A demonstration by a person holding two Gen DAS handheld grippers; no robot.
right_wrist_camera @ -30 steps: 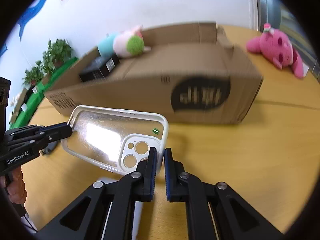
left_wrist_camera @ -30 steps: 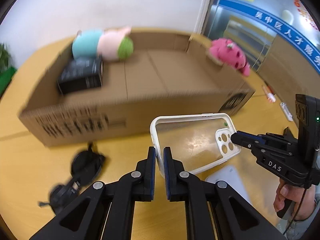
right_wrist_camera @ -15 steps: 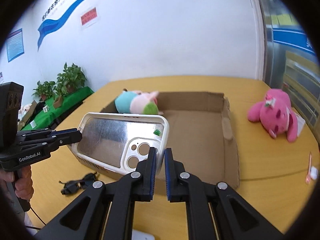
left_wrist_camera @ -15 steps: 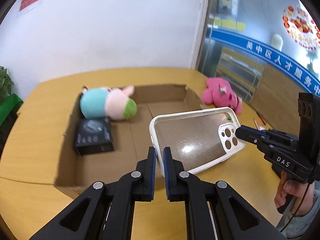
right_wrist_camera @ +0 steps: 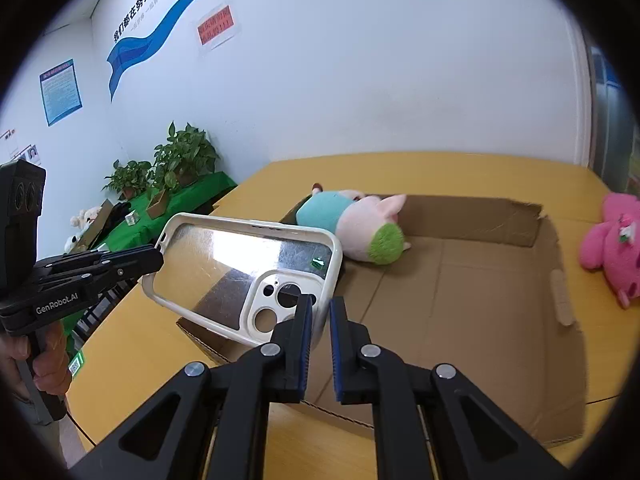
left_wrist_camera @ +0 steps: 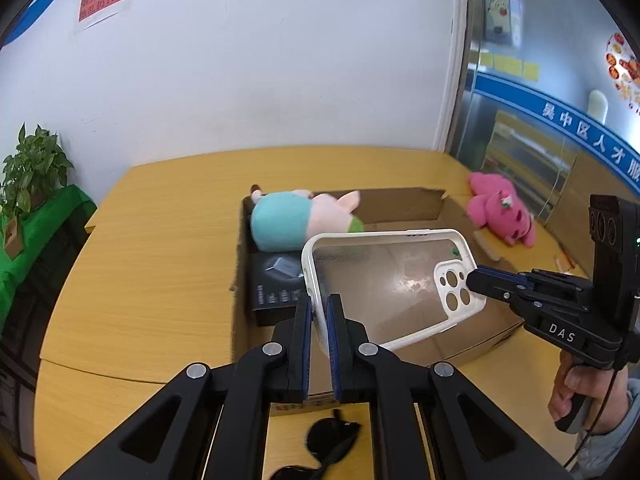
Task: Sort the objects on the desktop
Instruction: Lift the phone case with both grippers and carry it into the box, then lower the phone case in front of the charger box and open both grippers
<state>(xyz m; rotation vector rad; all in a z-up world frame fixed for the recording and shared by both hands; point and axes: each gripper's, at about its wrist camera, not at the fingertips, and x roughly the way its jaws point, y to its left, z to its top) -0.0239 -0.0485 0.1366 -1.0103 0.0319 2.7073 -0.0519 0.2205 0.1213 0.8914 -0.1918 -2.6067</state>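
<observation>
Both tools hold the clear, white-rimmed phone case (left_wrist_camera: 394,284) above the cardboard box (right_wrist_camera: 460,304): the left tool (left_wrist_camera: 319,312) is clamped on its plain end, the right tool (right_wrist_camera: 320,316) on its camera-cutout end.

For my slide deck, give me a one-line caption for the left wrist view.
Two hand-held grippers hold a clear phone case above a cardboard box.

Phone case (left_wrist_camera: 384,280), pinched at both ends, now up over the cardboard box (right_wrist_camera: 500,304) interior, no longer low before its front wall.
</observation>
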